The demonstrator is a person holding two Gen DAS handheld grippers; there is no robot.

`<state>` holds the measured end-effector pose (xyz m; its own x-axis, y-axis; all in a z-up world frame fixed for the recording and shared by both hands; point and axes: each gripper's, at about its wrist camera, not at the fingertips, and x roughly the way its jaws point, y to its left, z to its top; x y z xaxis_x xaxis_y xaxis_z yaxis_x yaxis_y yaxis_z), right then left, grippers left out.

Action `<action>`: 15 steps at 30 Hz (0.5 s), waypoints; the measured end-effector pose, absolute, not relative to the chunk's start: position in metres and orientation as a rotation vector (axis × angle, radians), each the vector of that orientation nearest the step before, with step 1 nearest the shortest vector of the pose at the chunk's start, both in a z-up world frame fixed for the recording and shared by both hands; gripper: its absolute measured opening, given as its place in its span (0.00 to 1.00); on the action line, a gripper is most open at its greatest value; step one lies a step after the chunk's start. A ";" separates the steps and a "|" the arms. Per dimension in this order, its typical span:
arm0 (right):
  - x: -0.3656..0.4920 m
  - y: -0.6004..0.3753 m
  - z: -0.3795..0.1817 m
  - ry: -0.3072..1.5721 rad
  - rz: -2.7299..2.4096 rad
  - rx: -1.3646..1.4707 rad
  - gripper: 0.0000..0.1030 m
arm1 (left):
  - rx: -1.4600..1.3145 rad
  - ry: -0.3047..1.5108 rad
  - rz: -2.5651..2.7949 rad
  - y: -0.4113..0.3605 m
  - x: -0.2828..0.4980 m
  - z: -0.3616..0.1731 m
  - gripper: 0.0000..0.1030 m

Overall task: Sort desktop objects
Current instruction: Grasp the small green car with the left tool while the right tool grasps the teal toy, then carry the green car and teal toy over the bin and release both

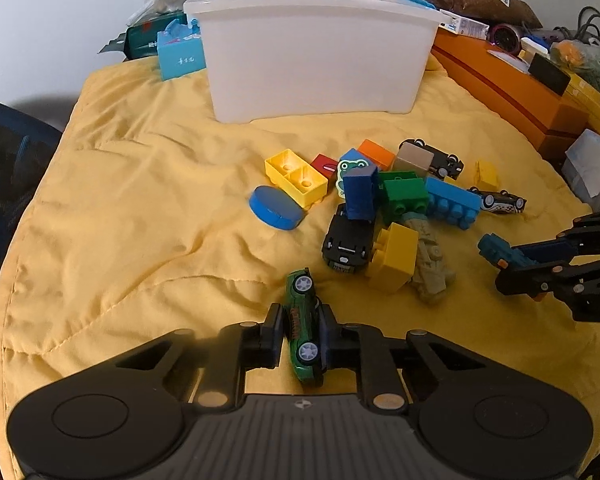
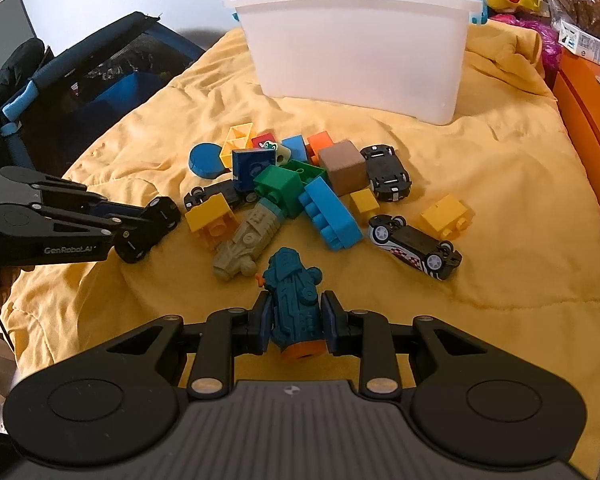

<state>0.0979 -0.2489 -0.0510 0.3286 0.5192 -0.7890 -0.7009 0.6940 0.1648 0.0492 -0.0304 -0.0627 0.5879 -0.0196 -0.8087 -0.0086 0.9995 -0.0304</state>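
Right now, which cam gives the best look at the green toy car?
Left wrist. The green toy car sits centre-frame, on its side with both wheels showing, clamped between the left gripper fingers. In the right wrist view the left gripper shows side-on and the car is hidden between its fingers.

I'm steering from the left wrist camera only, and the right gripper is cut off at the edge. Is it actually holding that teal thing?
Observer: Yes. The right gripper is shut on the teal toy, with a pad pressed on each side.
Operator: Which end points back at the gripper body?
Observer: Its orange end; the teal nose points out toward the pile.
Operator: And the car behind the brown cube?
Observer: The black car lies upside down, chassis up, right beside the brown cube.
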 end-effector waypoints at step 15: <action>0.123 -0.256 0.018 0.772 0.727 -0.046 0.28 | -0.128 0.721 0.047 -0.010 0.065 0.025 0.19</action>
<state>0.1233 -0.2559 0.0176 0.4883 0.5821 -0.6501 -0.6145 0.7584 0.2175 0.0647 -0.0096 0.0250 0.7508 -0.0011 -0.6605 -0.0868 0.9912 -0.1004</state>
